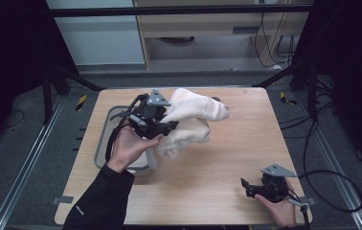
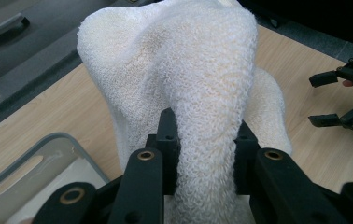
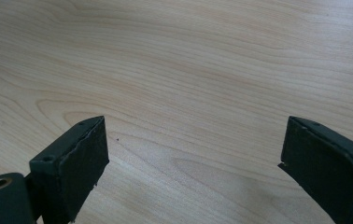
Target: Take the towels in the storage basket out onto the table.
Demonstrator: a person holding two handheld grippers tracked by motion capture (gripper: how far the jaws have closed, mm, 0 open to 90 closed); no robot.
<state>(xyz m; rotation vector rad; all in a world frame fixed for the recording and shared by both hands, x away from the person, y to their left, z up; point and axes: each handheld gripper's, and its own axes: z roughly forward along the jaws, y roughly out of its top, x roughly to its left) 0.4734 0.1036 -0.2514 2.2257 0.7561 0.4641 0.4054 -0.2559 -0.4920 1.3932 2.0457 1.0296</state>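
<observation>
Grey floor [image 1: 26, 143] surrounds the wooden worktop [image 1: 227, 158]. Light wood cabinet [image 1: 208, 28] at 12 o'clock; black cables [image 1: 332, 177] at 4 o'clock.

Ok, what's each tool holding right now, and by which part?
The left tool pinches a bunched fold of the cream towel, lifted off the table. The right tool is open, holding nothing.

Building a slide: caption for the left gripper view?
Left gripper clamps a cream terry towel above the wooden table.
</observation>
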